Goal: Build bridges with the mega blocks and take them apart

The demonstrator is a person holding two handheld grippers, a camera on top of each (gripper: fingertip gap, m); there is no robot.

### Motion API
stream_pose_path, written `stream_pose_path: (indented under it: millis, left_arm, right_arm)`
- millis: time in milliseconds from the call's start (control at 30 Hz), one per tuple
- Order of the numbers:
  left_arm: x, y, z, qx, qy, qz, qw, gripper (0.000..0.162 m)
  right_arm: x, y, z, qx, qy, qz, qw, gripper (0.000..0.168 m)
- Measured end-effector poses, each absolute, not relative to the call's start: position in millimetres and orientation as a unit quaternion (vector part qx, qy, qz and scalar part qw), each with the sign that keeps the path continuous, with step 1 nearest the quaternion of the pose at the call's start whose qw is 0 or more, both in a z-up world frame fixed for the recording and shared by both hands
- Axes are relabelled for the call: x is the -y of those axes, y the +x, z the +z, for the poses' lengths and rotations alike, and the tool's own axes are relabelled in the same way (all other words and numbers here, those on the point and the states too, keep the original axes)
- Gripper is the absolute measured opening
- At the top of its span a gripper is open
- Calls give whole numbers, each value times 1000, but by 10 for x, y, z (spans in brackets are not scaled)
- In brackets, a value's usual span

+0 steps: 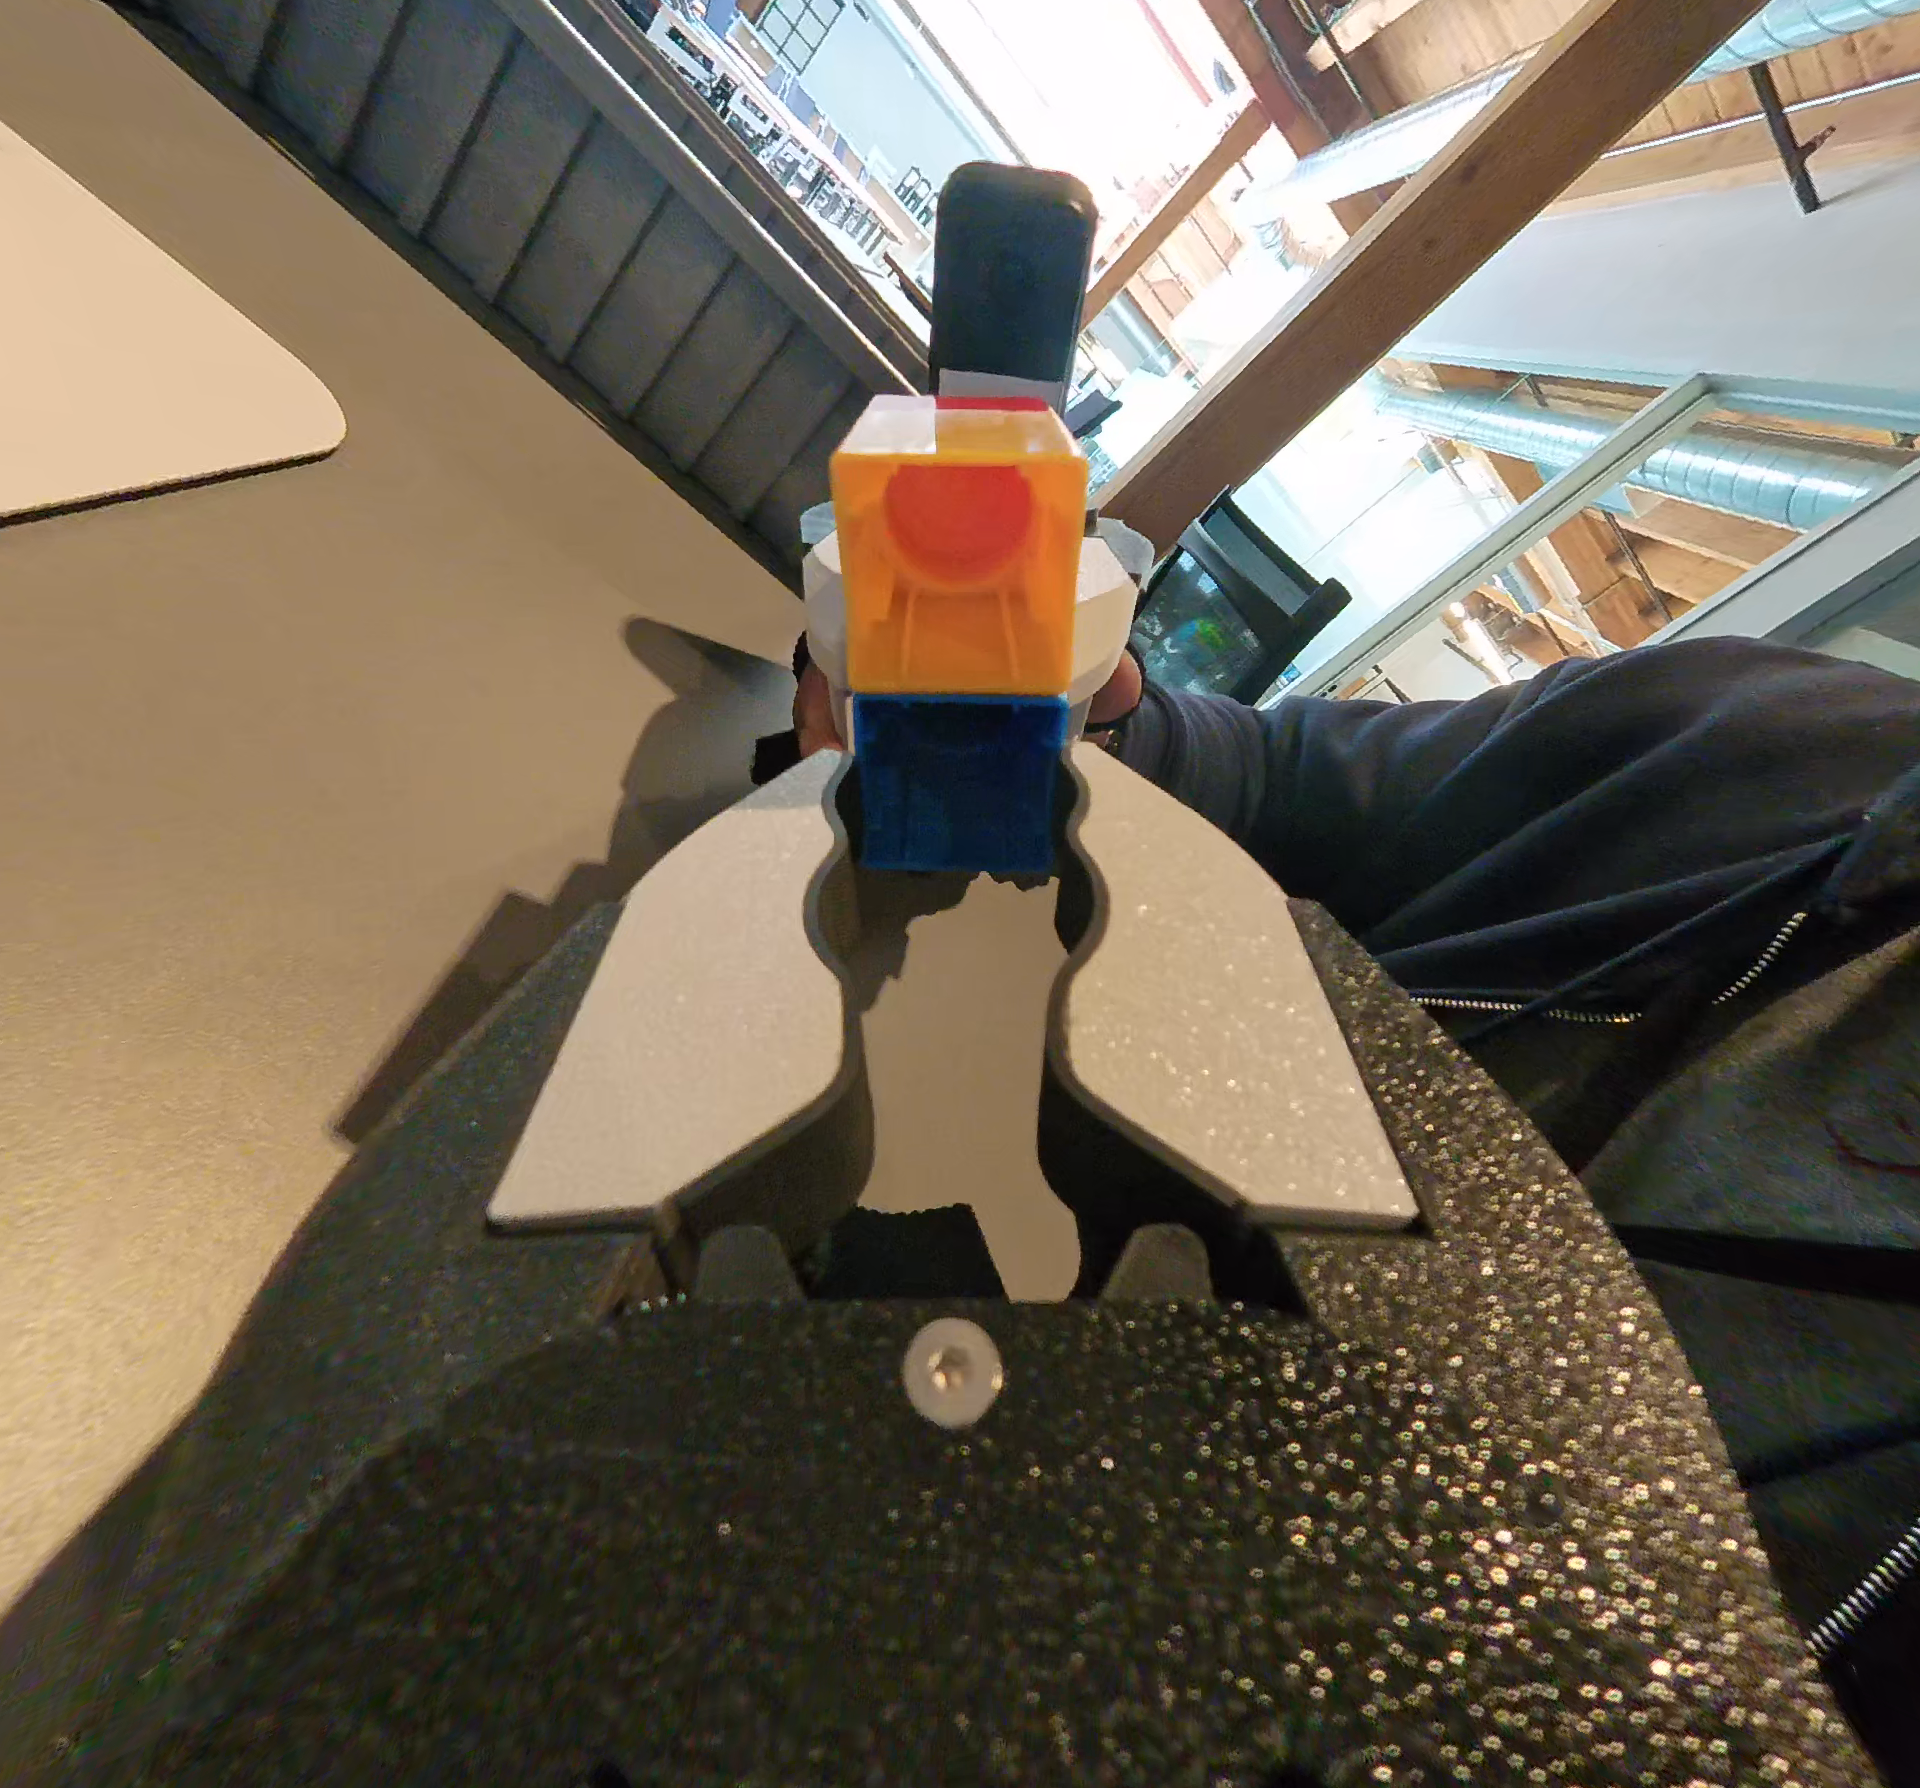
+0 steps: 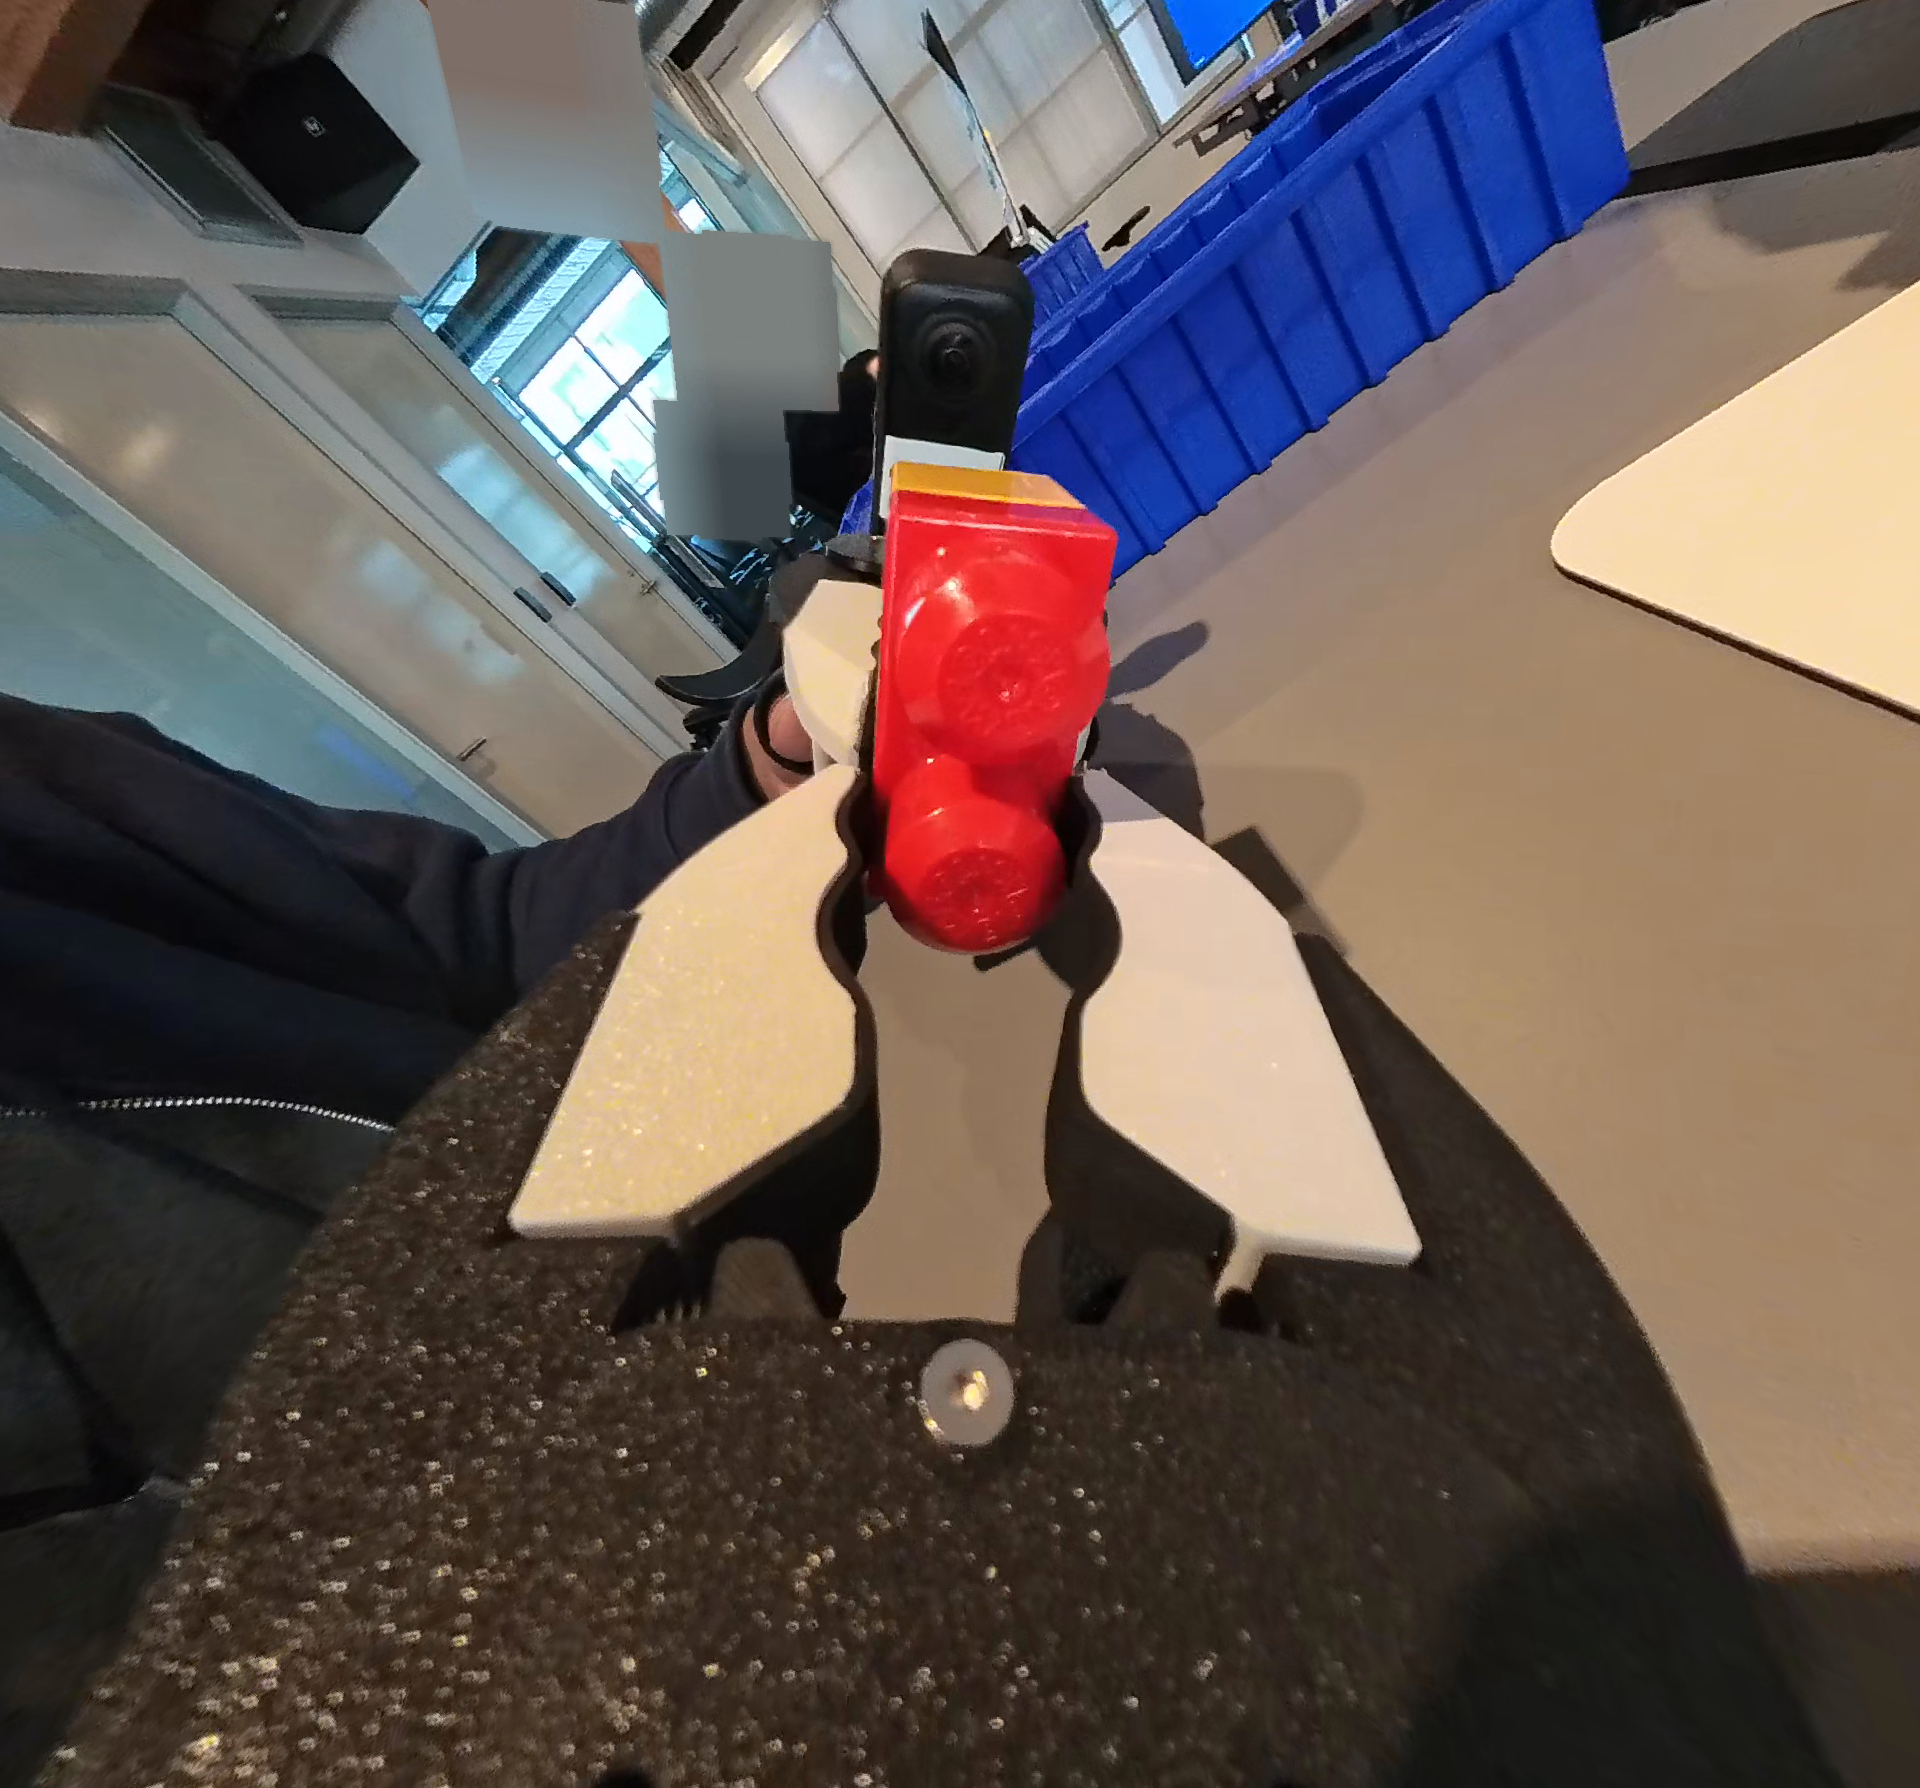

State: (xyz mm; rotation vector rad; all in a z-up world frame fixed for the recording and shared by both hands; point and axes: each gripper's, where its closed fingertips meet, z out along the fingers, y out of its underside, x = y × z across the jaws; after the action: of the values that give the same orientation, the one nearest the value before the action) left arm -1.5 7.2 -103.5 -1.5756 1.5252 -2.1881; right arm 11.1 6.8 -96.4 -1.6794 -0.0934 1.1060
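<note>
My left gripper (image 1: 956,803) is shut on a blue block (image 1: 951,788). A yellow block (image 1: 961,637) sits beside it, hollow underside toward me, with a red stud (image 1: 951,517) showing inside. My right gripper (image 2: 971,845) is shut on a red two-stud block (image 2: 987,658), studs toward me, with a yellow block (image 2: 977,488) behind it. The two grippers face each other with the joined blocks between them, held above the grey table (image 1: 312,699). Each view shows the other gripper's black camera (image 1: 1008,273) (image 2: 951,356) past the blocks.
A white mat (image 1: 125,336) (image 2: 1766,512) lies on the table. A grey ribbed bin (image 1: 468,128) and long blue bins (image 2: 1351,284) stand at the table's far side. A person's dark sleeve (image 1: 1507,803) (image 2: 312,886) is close by. My left and right fingertips are right by each other.
</note>
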Motion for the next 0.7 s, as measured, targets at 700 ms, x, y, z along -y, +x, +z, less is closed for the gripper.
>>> stream_pose_path:
  millis: [700]
  left_arm:
    - [-280, -7, -808, -466, -491, -727, 115, 39]
  right_arm:
    - [198, 655, -48, 79, -688, 206, 691, 34]
